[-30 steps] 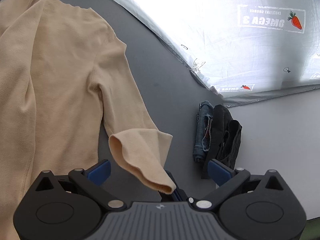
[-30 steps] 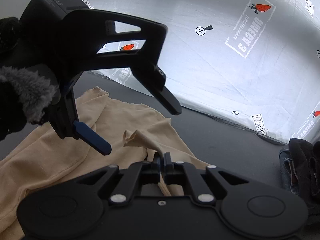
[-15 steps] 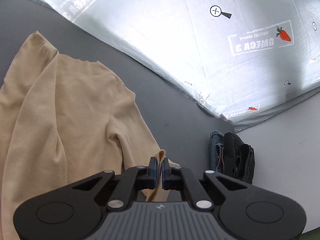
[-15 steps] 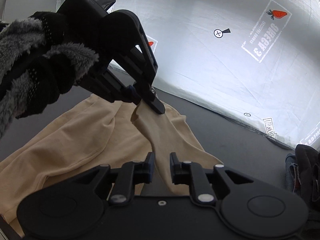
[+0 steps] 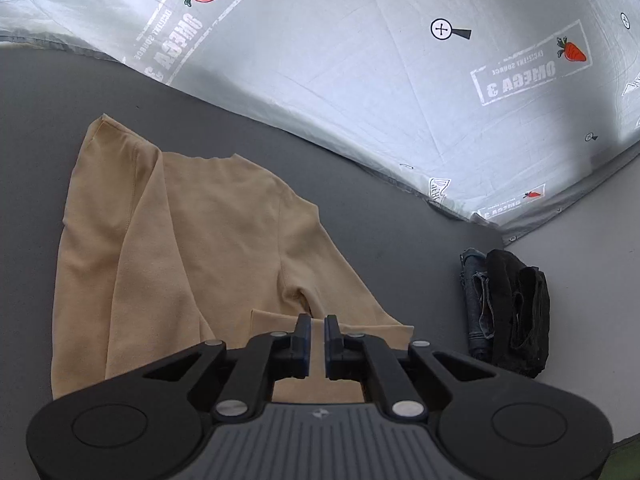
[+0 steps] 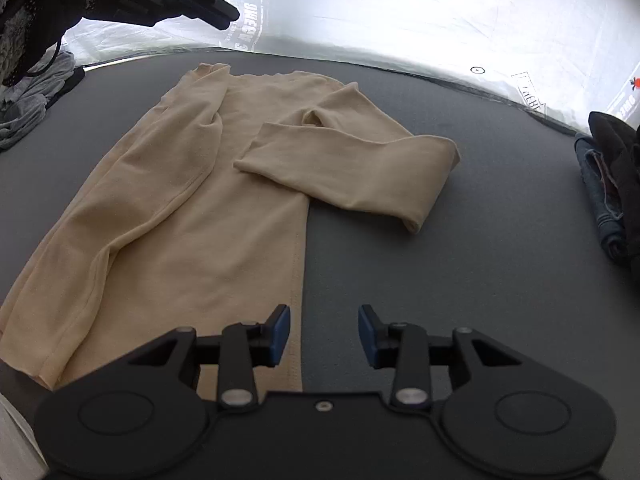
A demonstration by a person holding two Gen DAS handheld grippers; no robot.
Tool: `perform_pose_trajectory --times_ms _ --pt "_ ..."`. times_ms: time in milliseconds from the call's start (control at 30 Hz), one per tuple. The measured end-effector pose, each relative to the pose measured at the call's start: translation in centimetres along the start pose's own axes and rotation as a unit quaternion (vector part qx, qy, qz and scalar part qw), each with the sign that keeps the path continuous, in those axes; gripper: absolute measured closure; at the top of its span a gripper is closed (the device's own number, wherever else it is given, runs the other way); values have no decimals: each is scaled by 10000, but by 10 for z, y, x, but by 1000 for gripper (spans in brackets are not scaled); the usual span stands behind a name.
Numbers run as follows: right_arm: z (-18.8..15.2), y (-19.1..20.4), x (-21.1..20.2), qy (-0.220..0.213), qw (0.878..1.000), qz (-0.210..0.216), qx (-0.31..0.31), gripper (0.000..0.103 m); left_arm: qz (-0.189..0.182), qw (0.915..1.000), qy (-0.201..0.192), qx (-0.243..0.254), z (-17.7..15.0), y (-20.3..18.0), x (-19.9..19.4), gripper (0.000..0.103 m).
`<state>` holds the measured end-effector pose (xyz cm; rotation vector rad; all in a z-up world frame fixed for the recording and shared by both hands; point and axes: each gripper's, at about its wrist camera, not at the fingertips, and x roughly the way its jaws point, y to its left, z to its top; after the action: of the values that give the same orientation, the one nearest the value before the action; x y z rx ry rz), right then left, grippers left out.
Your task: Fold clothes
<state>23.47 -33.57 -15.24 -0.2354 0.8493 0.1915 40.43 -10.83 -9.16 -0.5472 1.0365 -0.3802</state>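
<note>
Findings. The beige long-sleeved shirt [image 6: 192,220] lies spread flat on the grey table [image 6: 440,272], its collar toward the white printed sheet [image 5: 360,92] at the far edge. Its right-hand sleeve [image 6: 352,160] is doubled back, so that the cuff end rests on the body of the shirt while the fold juts out onto the bare table. The other sleeve lies along the body on the opposite side.

We record the left gripper [image 5: 316,336] raised above the shirt. Its jaws stand almost together with a slim gap, have just been easing apart, and we see no cloth between them. In the right wrist view it appears at the upper left, clear of the garment, held by a hand in a fuzzy grey sleeve [image 6: 24,20].

The right gripper [image 6: 324,332] is spread. Its jaws have just been opening and are empty, low over the shirt's side edge.

A folded stack of dark clothes [image 5: 508,312] sits well apart. What seems to be a grey garment [image 6: 28,112] lies at the table's far left.
</note>
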Motion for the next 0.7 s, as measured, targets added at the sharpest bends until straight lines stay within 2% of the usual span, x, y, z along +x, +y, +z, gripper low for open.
perform_pose_trajectory --times_ms 33,133,233,300,367,467,533,600,700 --pt "3 8 2 -77 9990 -260 -345 54 -46 9999 102 -55 -7 4 3 93" --pt "15 35 8 -446 9885 -641 -1295 53 2 9997 222 -119 -22 11 7 84" --pt "31 55 22 -670 9769 -605 -1937 53 112 9996 216 -172 -29 19 5 80" --pt "42 69 38 -789 9644 -605 -2450 54 188 9995 150 -219 -32 24 1 76" --pt "51 83 55 -882 9470 -663 -3016 58 257 9991 29 -324 -33 30 -4 71" --pt "57 90 81 -839 9267 -693 -3597 60 320 9979 -100 -560 -36 41 -8 65" --pt "60 93 95 -804 9146 -694 -3902 68 387 9965 -143 -722 -36 47 -7 63" --pt "65 86 97 -854 9170 -603 -3850 99 429 9956 -110 -824 -35 52 -3 58" --pt "74 73 94 -1035 9269 -536 -3567 101 365 9950 4 -933 -32 55 8 49"
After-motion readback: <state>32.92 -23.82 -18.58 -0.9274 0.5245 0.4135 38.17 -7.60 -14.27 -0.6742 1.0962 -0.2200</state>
